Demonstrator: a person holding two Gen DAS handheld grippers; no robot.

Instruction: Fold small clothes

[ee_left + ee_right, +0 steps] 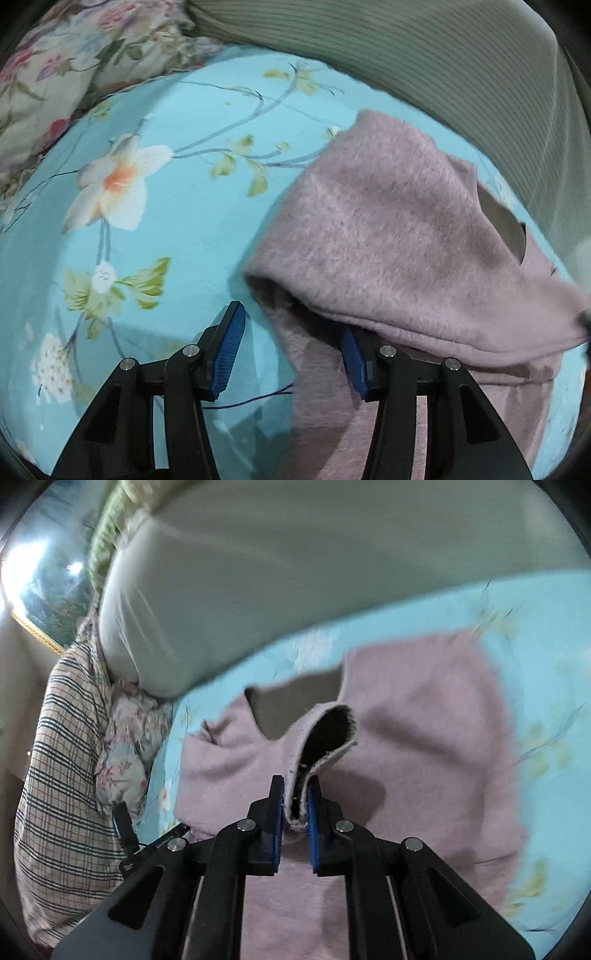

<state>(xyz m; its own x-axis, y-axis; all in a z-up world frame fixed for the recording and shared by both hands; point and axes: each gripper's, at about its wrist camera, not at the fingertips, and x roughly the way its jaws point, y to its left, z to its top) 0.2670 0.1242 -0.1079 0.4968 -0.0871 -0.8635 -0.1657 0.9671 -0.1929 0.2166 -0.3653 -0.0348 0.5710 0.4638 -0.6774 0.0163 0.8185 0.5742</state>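
Observation:
A fuzzy pink sweater (pixel 384 229) lies on a light blue floral bedsheet (pixel 177 229). My left gripper (pixel 291 332) is open at the sweater's left edge; a fold of sweater drapes over its right finger (pixel 354 362), and its left finger stands on bare sheet. In the right wrist view the sweater (pixel 424 738) is spread flat, neckline toward the pillows. My right gripper (pixel 295 797) is shut on a sleeve cuff (pixel 325 734) and holds it up above the sweater's body.
A grey-green ribbed pillow (pixel 424 62) lies behind the sweater, a floral cushion (pixel 74 62) at the far left. The right wrist view shows the same big pillow (pixel 295 572), a plaid pillow (pixel 62 757) and a small floral cushion (pixel 129 746).

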